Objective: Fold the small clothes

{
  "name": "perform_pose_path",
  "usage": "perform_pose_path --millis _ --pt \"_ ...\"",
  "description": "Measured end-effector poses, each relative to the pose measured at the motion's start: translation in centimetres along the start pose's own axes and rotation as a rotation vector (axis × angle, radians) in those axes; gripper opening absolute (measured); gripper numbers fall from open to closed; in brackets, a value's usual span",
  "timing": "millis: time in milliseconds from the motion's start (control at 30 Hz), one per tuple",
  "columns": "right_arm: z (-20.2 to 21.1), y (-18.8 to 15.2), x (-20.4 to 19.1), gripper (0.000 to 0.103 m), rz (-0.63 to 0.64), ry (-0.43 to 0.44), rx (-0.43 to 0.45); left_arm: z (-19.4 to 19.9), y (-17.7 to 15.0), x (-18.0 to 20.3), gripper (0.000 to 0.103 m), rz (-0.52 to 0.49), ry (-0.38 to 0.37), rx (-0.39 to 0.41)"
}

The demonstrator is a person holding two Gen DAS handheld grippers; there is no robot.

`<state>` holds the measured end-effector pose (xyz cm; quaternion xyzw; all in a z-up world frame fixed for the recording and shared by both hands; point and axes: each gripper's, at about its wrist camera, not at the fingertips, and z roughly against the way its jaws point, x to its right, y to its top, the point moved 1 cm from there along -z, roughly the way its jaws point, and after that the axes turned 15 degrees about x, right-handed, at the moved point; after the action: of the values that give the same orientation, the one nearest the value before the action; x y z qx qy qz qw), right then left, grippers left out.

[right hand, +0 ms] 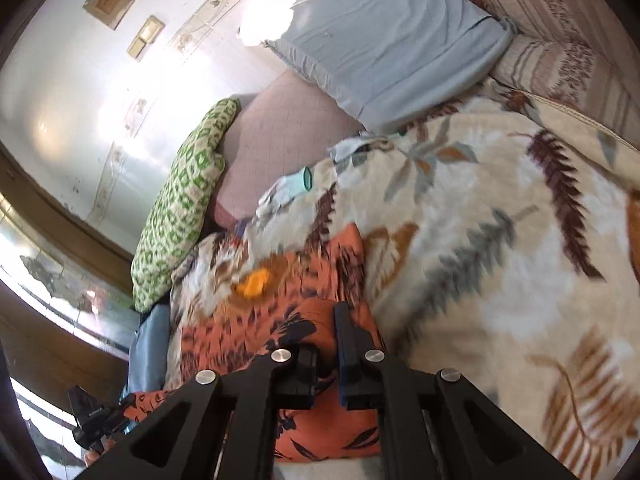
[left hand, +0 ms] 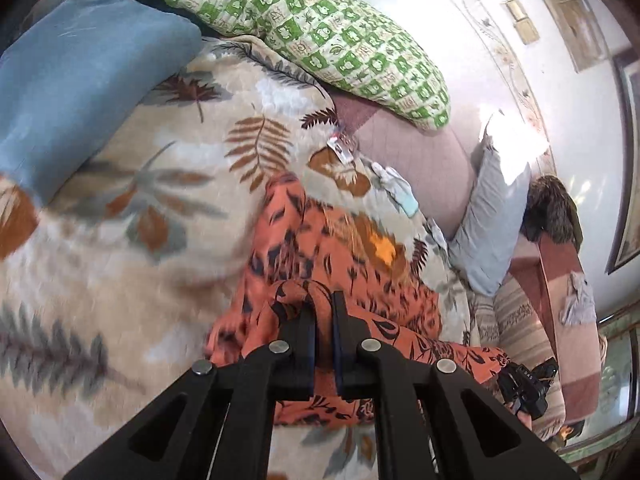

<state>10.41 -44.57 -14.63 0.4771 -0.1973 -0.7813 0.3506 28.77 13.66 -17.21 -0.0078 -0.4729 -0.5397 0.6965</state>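
Garment held at 2 points. In the left wrist view, going left to right, we see a blue pillow (left hand: 80, 76) at the upper left of the frame, a leaf-print blanket (left hand: 132, 216) across the left and centre, and the orange garment (left hand: 320, 248) with its dark leaf print at the lower centre. A green checked pillow (left hand: 320, 32) sits at the upper centre and a pale grey pillow (left hand: 492, 216) at the right. The left gripper (left hand: 323, 312) has its jaws nearly together, pinching a bunched edge of the orange cloth that rises between them. The garment's long axis runs from the jaws up toward the frame centre, and a second band of cloth trails toward the lower right, where we see part of the other tool.

In the right wrist view, the left tool appears at the lower left edge, the green pillow at centre left, the orange garment at the lower centre, and the blanket fills the right. The right gripper (right hand: 325, 332) is likewise clamped on orange cloth, which passes between its close-set jaws, though blur softens the contact.

We judge that the cloth spans the 2 grippers, neither nearer than the other, so the coming fold turns on carrying both held edges forward along the garment's length toward its far end.
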Motion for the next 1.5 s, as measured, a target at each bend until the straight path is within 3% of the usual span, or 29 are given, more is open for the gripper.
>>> perform_pose_path --millis 233,333,433,500,600,633,667,700,733,767,867,967,1067,1133,1233,1333,1400,1500 --pt "-14.5 4.1 0.4 0.007 -0.070 -0.038 -0.046 -9.6 6.0 0.1 0.007 -0.017 0.082 -0.017" --pt "-20.0 3.5 1.8 0.009 -0.104 -0.100 -0.112 -13.5 6.6 -1.1 0.007 0.014 0.132 -0.055" --pt "-23.7 2.3 3.0 0.010 -0.049 -0.192 -0.190 -15.4 6.3 -2.8 0.008 0.079 0.144 -0.066" --pt "-23.9 1.7 4.0 0.010 -0.061 -0.179 -0.198 -15.1 6.2 -3.7 0.010 0.129 0.111 -0.047" --pt "-22.0 1.9 5.0 0.013 -0.097 -0.093 -0.160 -13.3 6.5 -4.3 0.014 0.185 0.050 0.022" --pt "-20.9 2.1 5.3 0.022 -0.100 -0.070 -0.140 -12.5 6.5 -4.3 0.026 0.192 0.045 0.053" --pt "-20.0 2.3 5.5 0.040 -0.100 -0.053 -0.123 -11.3 6.7 -4.1 0.035 0.180 0.070 0.108" --pt "-19.0 2.3 5.6 0.052 -0.099 -0.044 -0.106 -9.8 6.8 -3.6 0.054 0.145 0.123 0.181" --pt "-17.7 2.3 5.7 0.070 -0.097 -0.039 -0.079 -8.3 6.9 -3.0 0.064 0.107 0.167 0.254" --pt "-16.7 2.3 5.6 0.072 -0.089 -0.027 -0.063 -6.8 6.8 -2.3 0.065 0.083 0.179 0.319" --pt "-14.6 2.7 4.6 0.072 -0.038 -0.052 -0.042 -3.4 6.0 0.1 0.068 0.021 0.167 0.408" --pt "-12.8 2.2 2.1 0.072 0.047 -0.069 -0.032 -2.0 3.4 1.9 0.072 -0.027 0.233 0.398" --pt "-11.4 1.1 -1.8 0.072 0.221 -0.149 -0.014 -1.4 -0.6 1.8 0.072 0.019 0.207 0.411" --pt "-11.1 1.3 -2.5 0.072 0.214 -0.201 0.006 -2.0 -3.1 1.4 0.072 -0.001 0.235 0.422" --pt "-10.8 1.5 -1.9 0.072 0.093 -0.258 0.004 -4.2 -4.3 0.6 0.072 -0.026 0.308 0.317" --pt "-10.5 -0.6 -5.6 0.072 0.233 -0.186 -0.043 -4.6 -4.1 -0.6 0.072 -0.005 0.332 0.282" --pt "-12.0 -4.0 -9.4 0.072 0.369 -0.127 -0.139 -4.5 -4.0 -1.1 0.072 -0.014 0.369 0.297" --pt "-14.7 -9.6 -13.9 0.068 0.464 -0.045 -0.251 -4.2 -3.8 -2.2 0.072 0.004 0.378 0.304"
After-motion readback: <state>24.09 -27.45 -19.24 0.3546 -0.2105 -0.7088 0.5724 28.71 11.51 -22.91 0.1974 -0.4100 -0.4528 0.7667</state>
